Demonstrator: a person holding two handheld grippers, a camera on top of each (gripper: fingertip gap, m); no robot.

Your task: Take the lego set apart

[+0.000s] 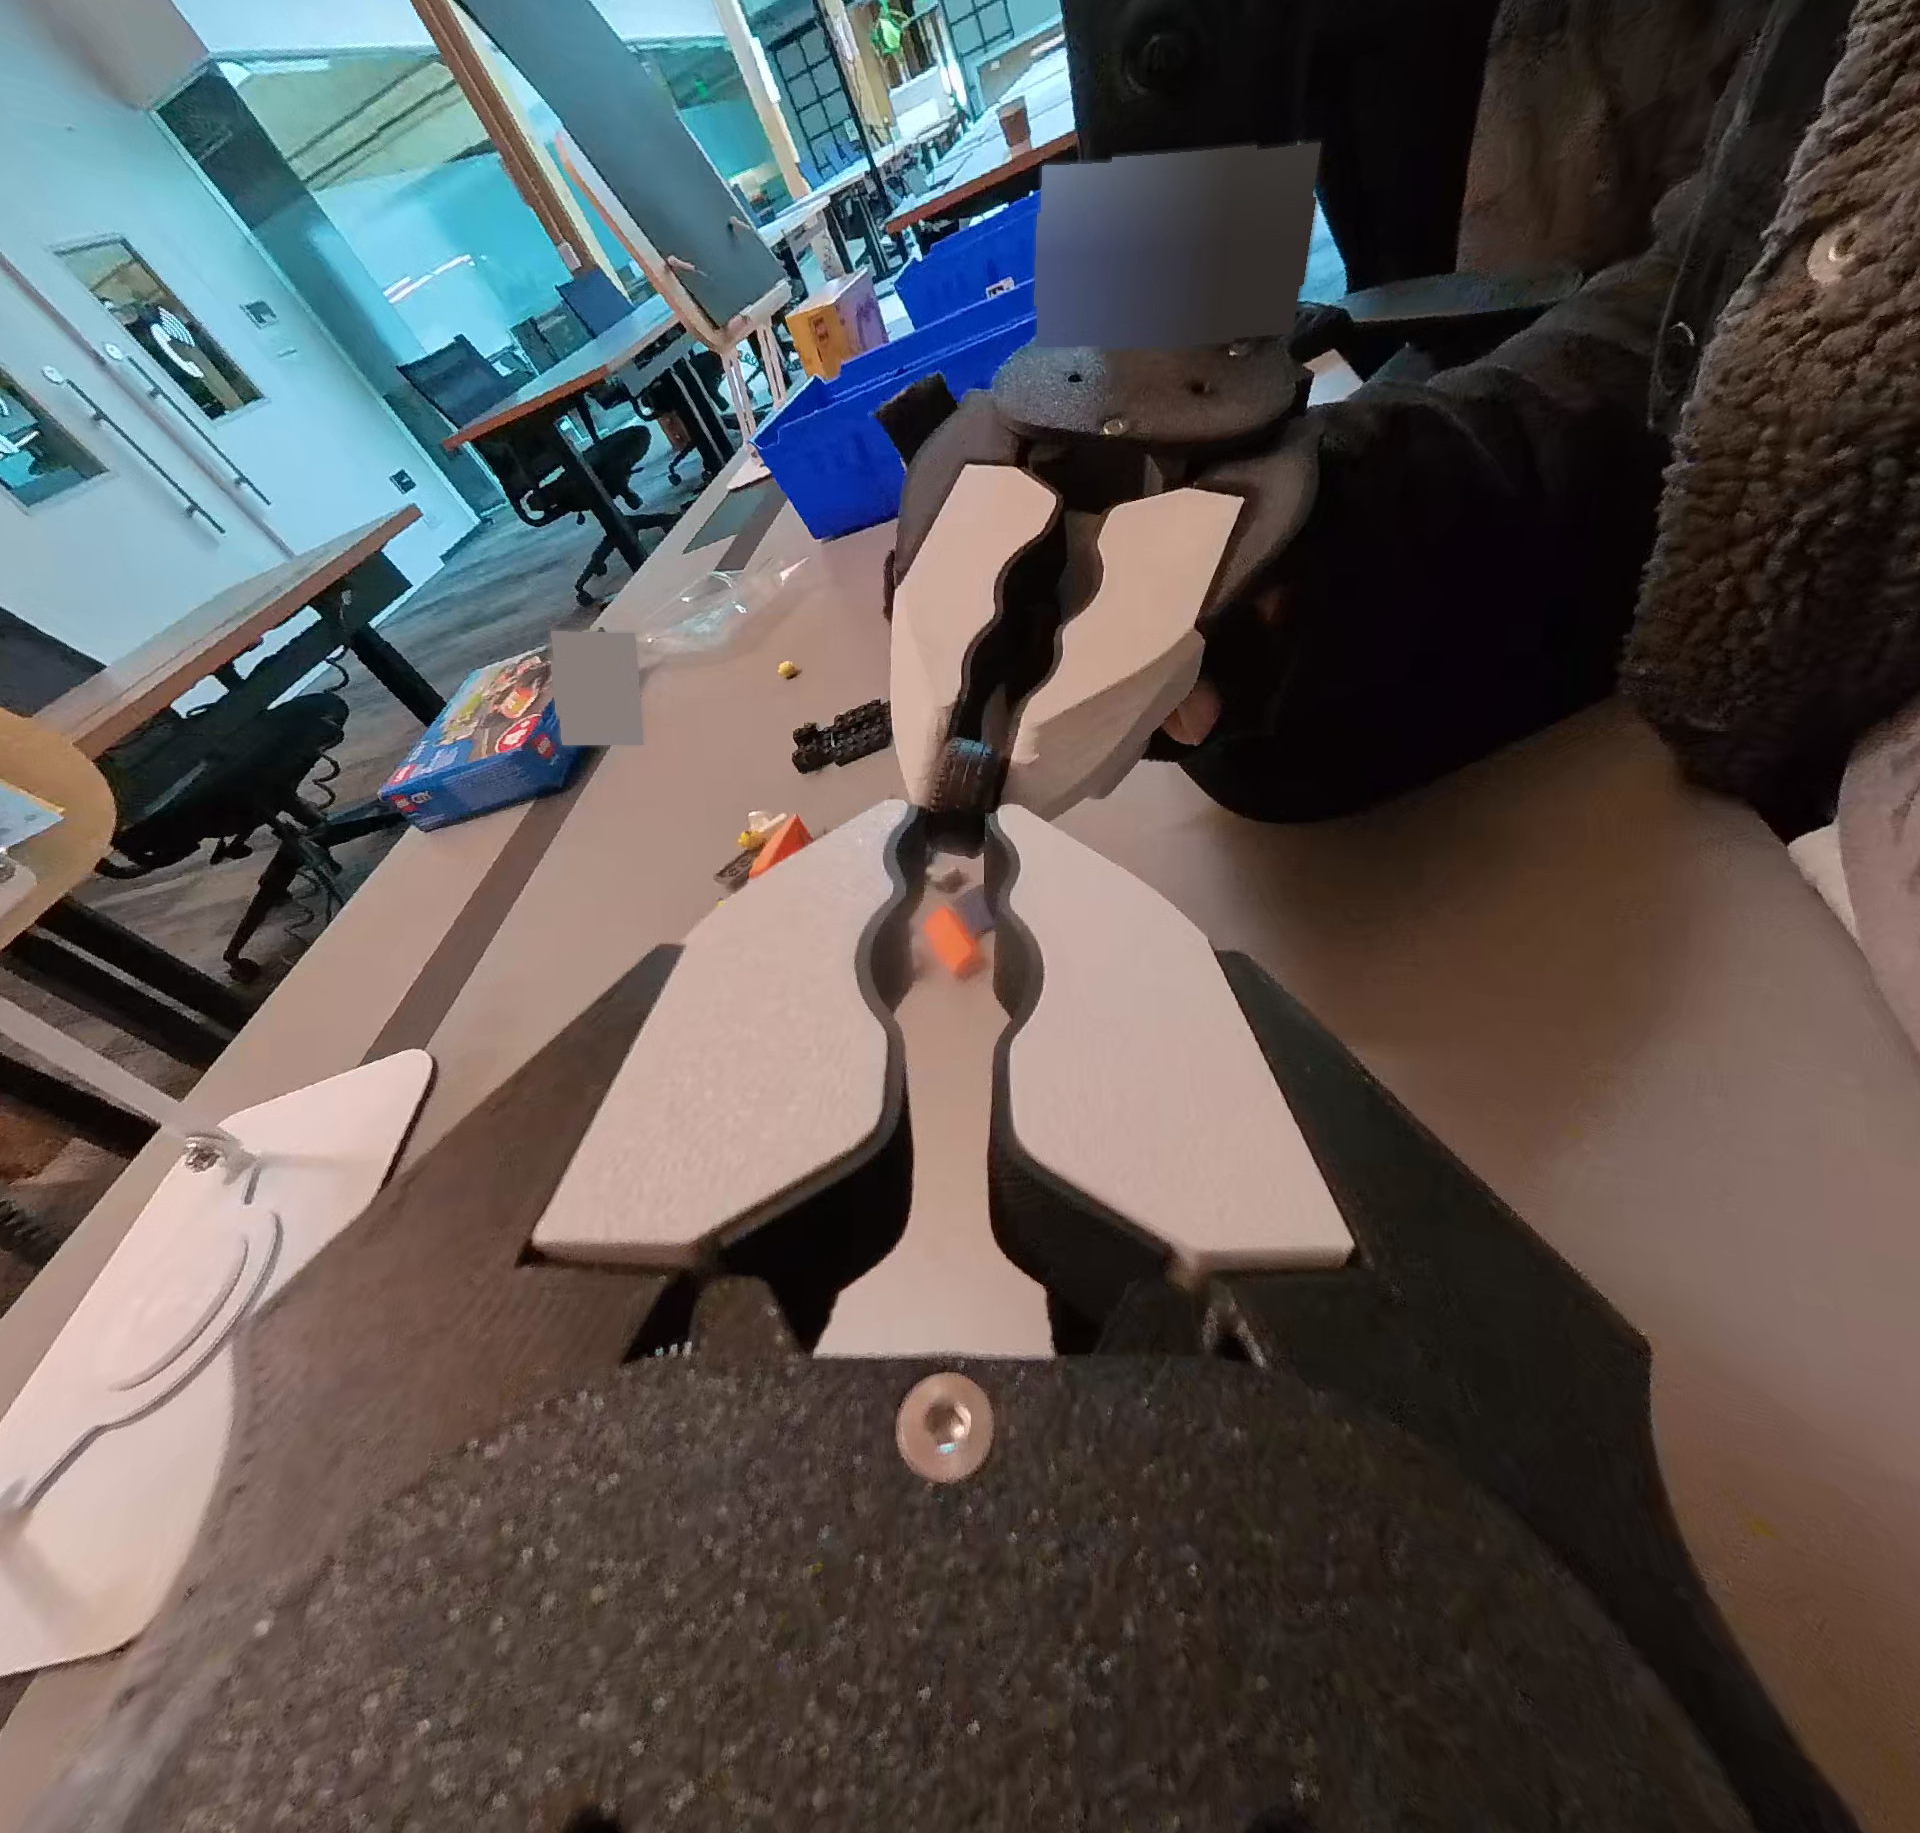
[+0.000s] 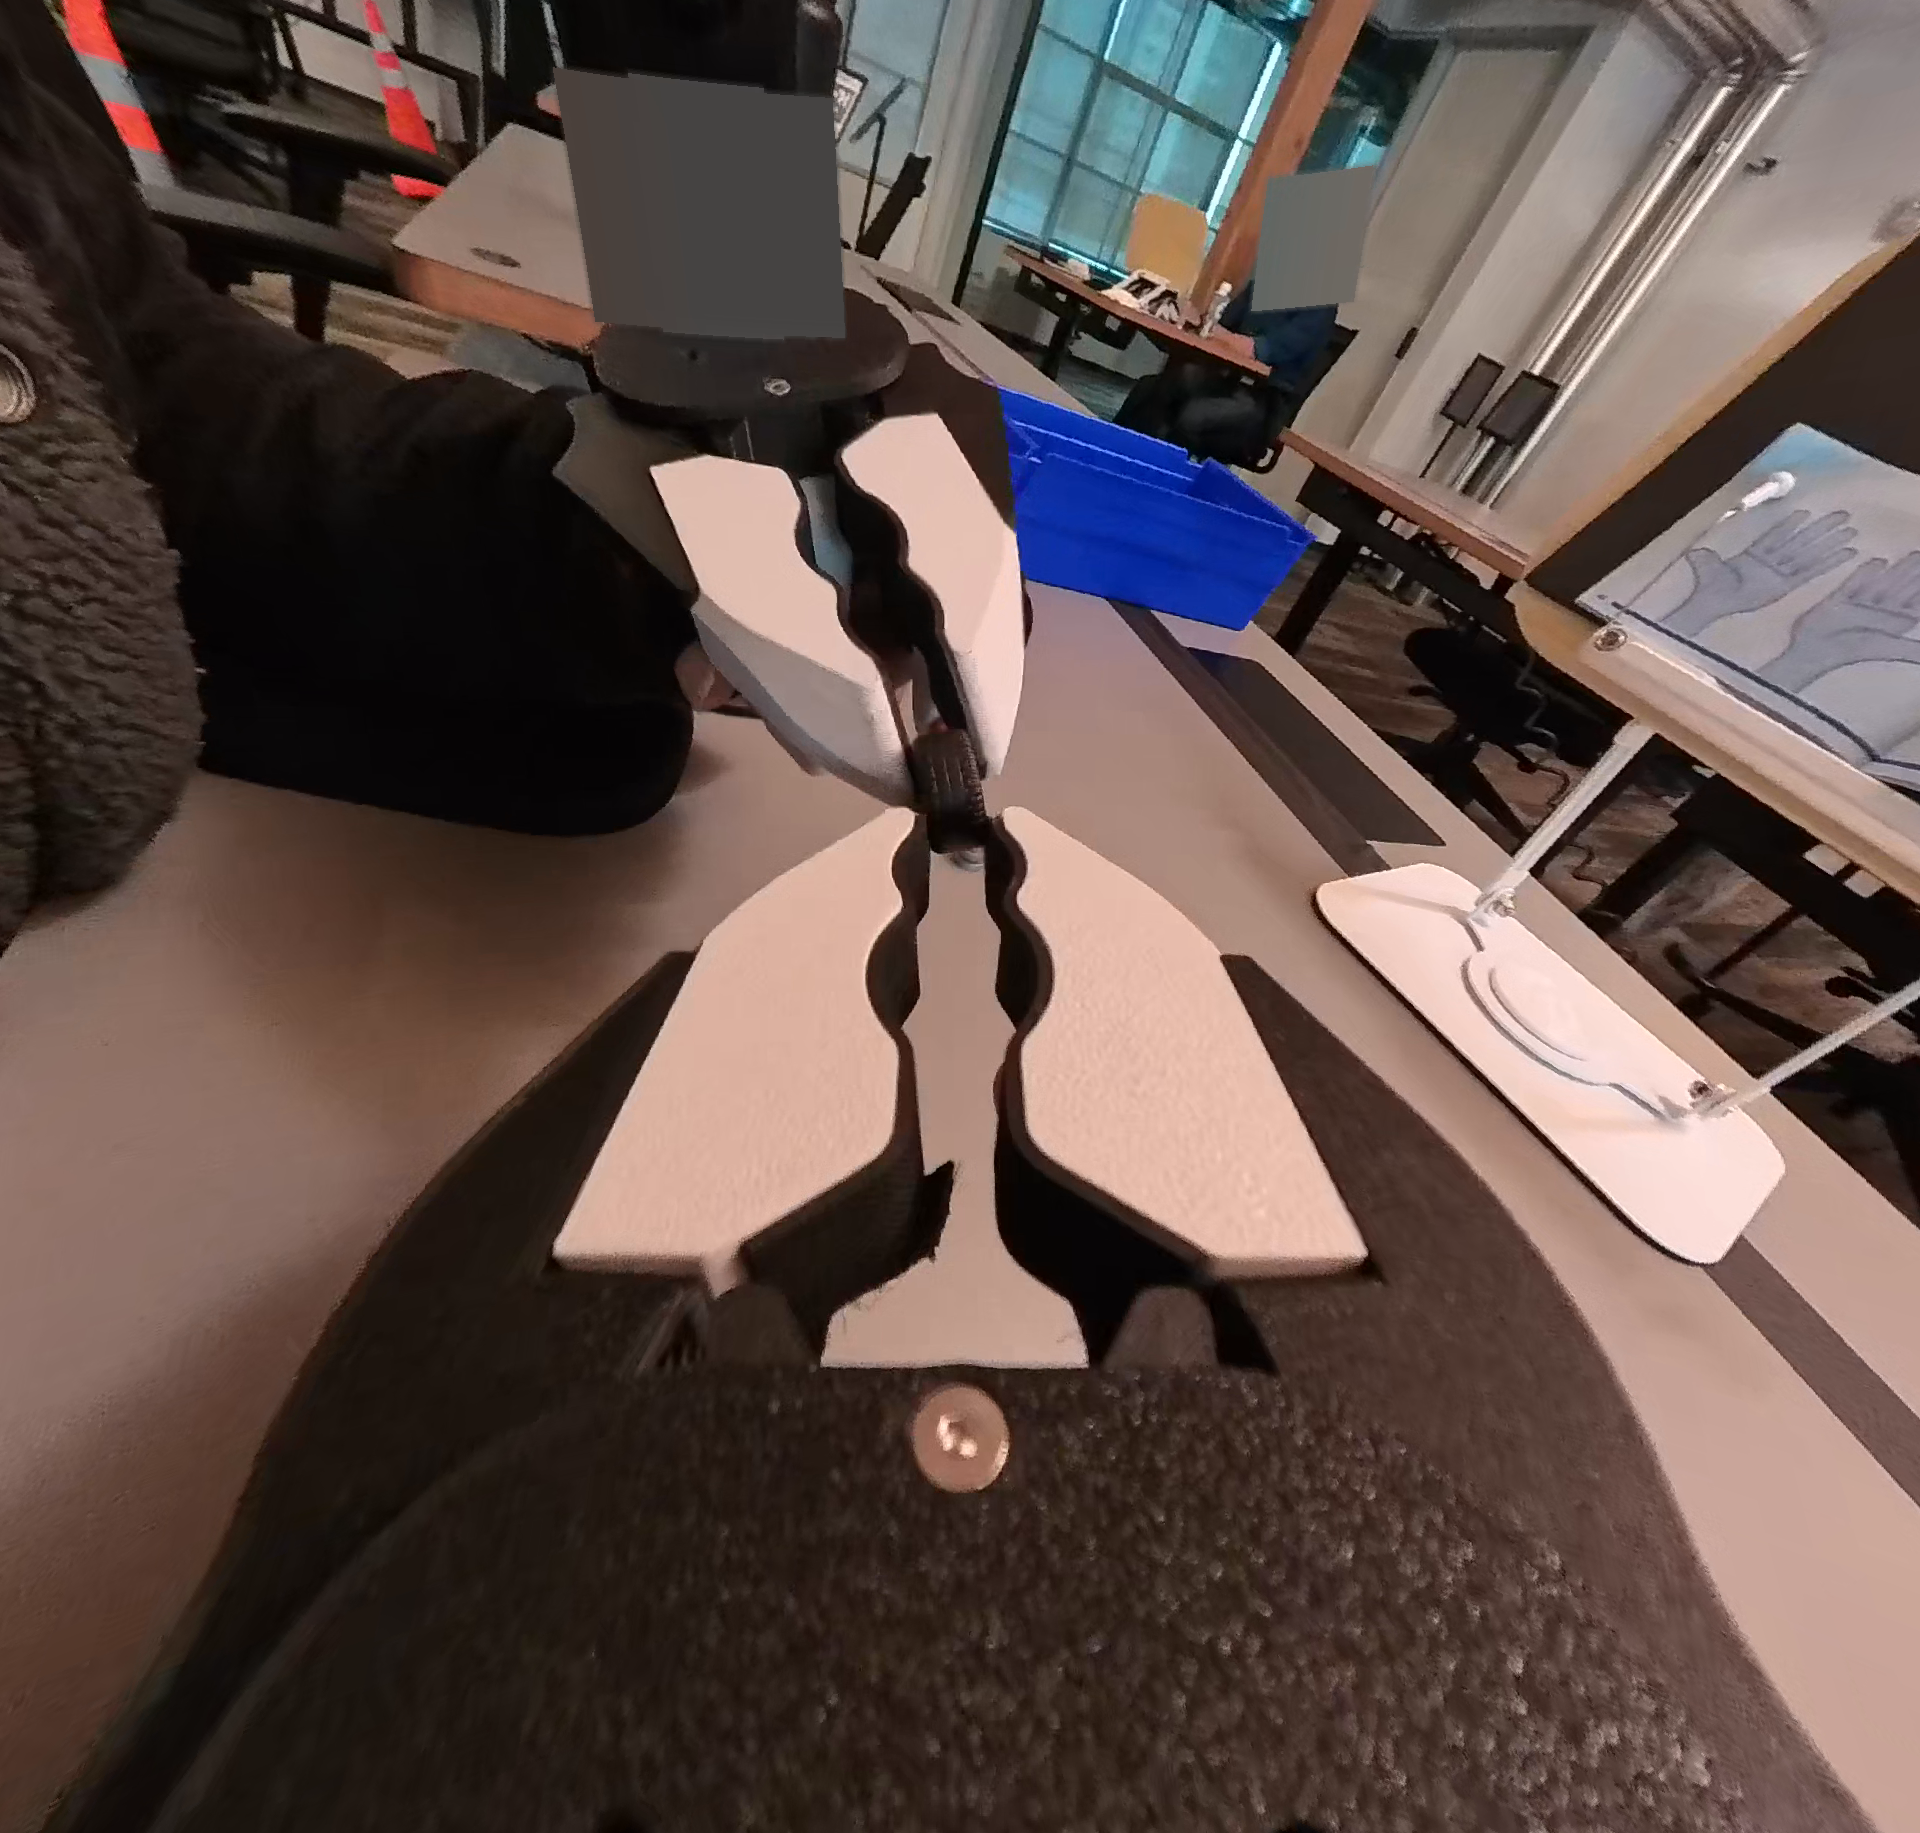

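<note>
Both grippers meet tip to tip above the grey surface (image 1: 1351, 1004). The left gripper (image 1: 951, 827) and the right gripper (image 2: 961, 833) are each clamped on the same small black ribbed lego wheel (image 1: 968, 775), held in the air between them. Loose orange and black lego pieces (image 1: 779, 843) lie below, near the surface's left edge. Stacked blue plastic bins (image 1: 842, 453) stand beyond; their contents are not visible.

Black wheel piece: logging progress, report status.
Left claw and right claw both shut on black wheel piece, held above table. Nothing in the way.
</note>
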